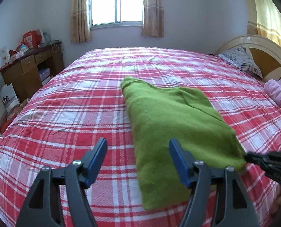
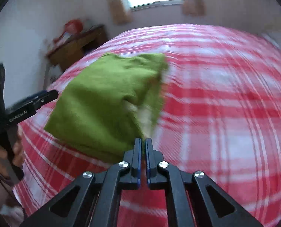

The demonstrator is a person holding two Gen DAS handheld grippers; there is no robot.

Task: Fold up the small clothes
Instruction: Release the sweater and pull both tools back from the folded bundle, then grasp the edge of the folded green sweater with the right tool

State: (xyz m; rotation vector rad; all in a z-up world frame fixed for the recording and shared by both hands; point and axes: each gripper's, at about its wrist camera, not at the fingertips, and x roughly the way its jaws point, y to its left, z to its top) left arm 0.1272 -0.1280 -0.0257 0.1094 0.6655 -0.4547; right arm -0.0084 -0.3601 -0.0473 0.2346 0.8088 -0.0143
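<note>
The green garment [image 1: 170,124] lies partly folded on the checked bed [image 1: 65,113], its near right corner pinched between the closed fingers of the right gripper [image 2: 143,141]. The left gripper [image 1: 137,147] hovers over the near left edge, fingers wide apart and holding nothing. To fold well, I judge the left should clamp its own corner first, then both carry the hem level toward the far end, keeping the edges matched.
</note>
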